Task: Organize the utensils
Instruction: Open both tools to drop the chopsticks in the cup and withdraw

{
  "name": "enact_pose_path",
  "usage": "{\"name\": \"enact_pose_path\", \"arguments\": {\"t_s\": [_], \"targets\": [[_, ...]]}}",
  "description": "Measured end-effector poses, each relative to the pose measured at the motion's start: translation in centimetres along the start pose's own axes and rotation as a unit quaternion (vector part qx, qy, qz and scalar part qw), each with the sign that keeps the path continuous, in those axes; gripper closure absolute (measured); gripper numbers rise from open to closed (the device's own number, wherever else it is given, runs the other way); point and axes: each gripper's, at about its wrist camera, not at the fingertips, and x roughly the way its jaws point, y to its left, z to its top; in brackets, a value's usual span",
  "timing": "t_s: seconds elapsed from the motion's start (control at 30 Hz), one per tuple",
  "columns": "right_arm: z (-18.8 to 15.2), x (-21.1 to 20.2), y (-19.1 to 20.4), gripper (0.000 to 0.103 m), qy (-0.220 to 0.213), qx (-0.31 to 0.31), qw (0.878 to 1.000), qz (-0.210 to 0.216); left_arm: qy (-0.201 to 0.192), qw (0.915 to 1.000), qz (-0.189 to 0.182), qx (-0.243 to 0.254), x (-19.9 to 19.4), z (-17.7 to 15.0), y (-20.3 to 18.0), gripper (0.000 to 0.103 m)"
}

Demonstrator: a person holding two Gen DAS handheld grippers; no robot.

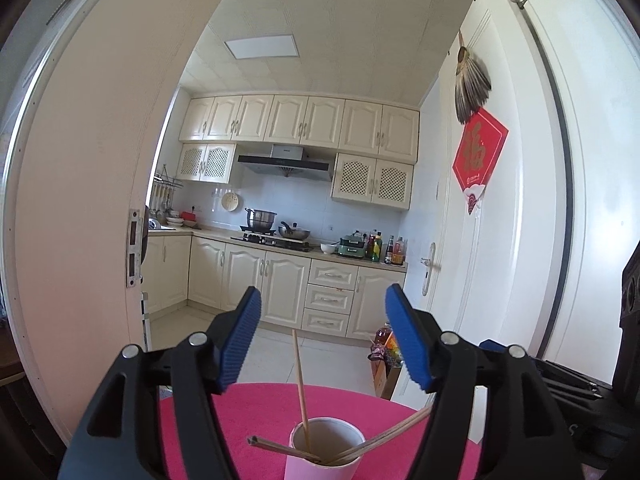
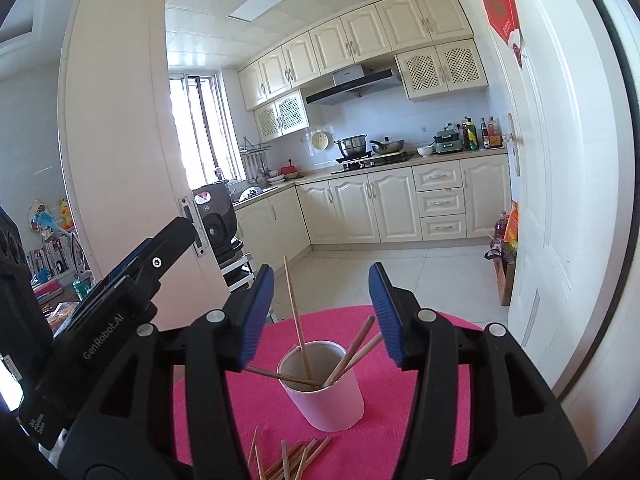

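A pink table point(image 2: 400, 432) holds a white cup point(image 2: 324, 396) with several chopsticks point(image 2: 296, 320) leaning inside; more sticks point(image 2: 292, 458) lie loose before it. Both the left gripper point(image 1: 322, 336) and right gripper point(image 2: 322, 312) hover with jaws spread, empty.

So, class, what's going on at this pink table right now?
A person is sorting chopsticks into a white cup on the pink table, holding a gripper in each hand. Several chopsticks already stand or lean in the cup, and a loose pile of chopsticks lies on the table in front of it. The left gripper and the right gripper both hover above the cup, jaws open and holding nothing.
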Motion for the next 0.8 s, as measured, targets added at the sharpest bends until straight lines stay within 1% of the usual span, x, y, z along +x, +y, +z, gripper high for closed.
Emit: {"name": "enact_pose_path", "arguments": {"t_s": [0.27,0.43,0.47,0.53,0.63,0.73,0.8], "targets": [[0.4,-3.4,0.9,0.052,-0.011,-0.007,1.0,-0.003,-0.017,0.9997,0.007,0.016,-4.2,1.3,-0.5,0.037],[-0.2,-5.4,1.8,0.051,-0.01,-0.013,1.0,-0.005,-0.007,0.9998,0.015,0.012,-6.5,1.9,-0.3,0.036],[-0.4,-5.8,1.9,0.051,-0.008,-0.015,1.0,-0.005,-0.002,0.9998,0.017,0.011,-6.8,1.9,-0.2,0.034],[-0.9,-6.3,2.1,0.051,-0.003,-0.018,1.0,-0.008,0.011,0.9994,0.033,0.01,-7.4,1.8,-0.1,0.032],[-1.8,-6.9,2.2,0.051,0.01,-0.021,1.0,-0.014,0.044,0.9983,0.037,0.007,-7.8,1.4,0.3,0.032],[-2.9,-7.0,2.1,0.05,0.032,-0.022,0.999,-0.02,0.102,0.9943,0.031,0.004,-7.5,0.6,1.1,0.032],[-3.7,-6.8,1.9,0.05,0.048,-0.024,0.998,-0.025,0.149,0.9886,0.023,-0.003,-6.8,-0.3,1.9,0.032]]}}
